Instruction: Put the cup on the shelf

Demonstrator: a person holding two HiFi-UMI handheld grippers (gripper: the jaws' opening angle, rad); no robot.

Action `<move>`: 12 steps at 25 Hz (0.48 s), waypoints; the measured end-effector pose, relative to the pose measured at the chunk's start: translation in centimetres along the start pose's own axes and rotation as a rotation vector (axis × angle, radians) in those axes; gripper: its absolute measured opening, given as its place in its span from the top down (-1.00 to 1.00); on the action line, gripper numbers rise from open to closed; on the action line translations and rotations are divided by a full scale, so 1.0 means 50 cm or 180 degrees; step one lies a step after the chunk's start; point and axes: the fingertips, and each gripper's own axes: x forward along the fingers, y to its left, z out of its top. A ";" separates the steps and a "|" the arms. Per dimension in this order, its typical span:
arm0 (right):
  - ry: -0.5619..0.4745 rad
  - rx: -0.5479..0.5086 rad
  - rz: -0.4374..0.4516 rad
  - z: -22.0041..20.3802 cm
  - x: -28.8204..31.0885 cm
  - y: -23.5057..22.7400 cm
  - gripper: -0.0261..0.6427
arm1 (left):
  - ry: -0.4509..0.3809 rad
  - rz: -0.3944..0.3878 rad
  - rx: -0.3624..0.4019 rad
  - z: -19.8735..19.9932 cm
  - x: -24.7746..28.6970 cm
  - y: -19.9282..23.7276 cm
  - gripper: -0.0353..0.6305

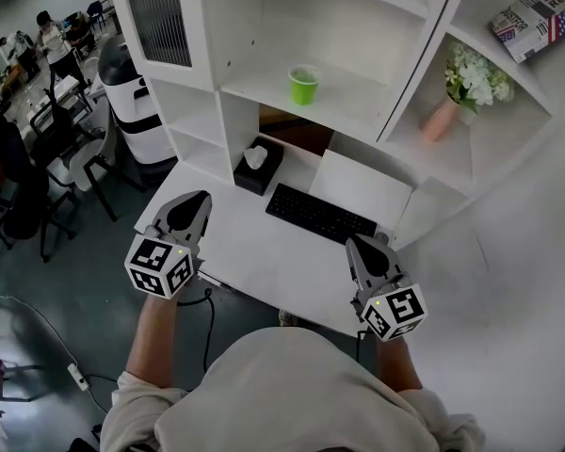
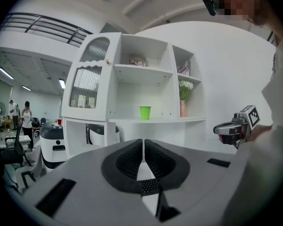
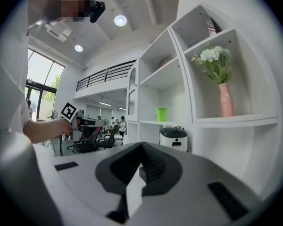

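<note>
A green cup (image 1: pixel 303 85) stands upright on the middle shelf (image 1: pixel 358 113) of the white shelf unit, with nothing touching it. The same cup (image 2: pixel 145 112) shows far off in the left gripper view, and the cup (image 3: pixel 161 114) shows again in the right gripper view. My left gripper (image 1: pixel 190 201) hovers over the desk's front left corner, shut and empty. The jaws of my left gripper (image 2: pixel 143 147) meet with nothing between them. My right gripper (image 1: pixel 361 243) hangs over the desk's front right edge, also shut and empty. Both grippers are well below and in front of the cup.
On the white desk (image 1: pixel 264 262) lie a black keyboard (image 1: pixel 320 215) and a black tissue box (image 1: pixel 258 165). A pink vase of white flowers (image 1: pixel 457 92) stands in the right compartment, with a flag-print book (image 1: pixel 537 17) above it. A white machine (image 1: pixel 132 111) and chairs (image 1: pixel 71 172) stand at the left.
</note>
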 end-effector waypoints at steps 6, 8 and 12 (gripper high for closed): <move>0.0006 -0.0018 0.0014 -0.002 0.001 0.006 0.91 | 0.0041 0.0001 0.0019 -0.023 -0.011 -0.006 0.85; 0.0003 -0.0019 0.0019 -0.001 0.002 0.008 0.91 | 0.0056 0.0006 0.0022 -0.027 -0.013 -0.006 0.85; 0.0003 -0.0025 0.0026 0.001 0.003 0.010 0.91 | 0.0063 0.0019 0.0025 -0.027 -0.014 -0.004 0.85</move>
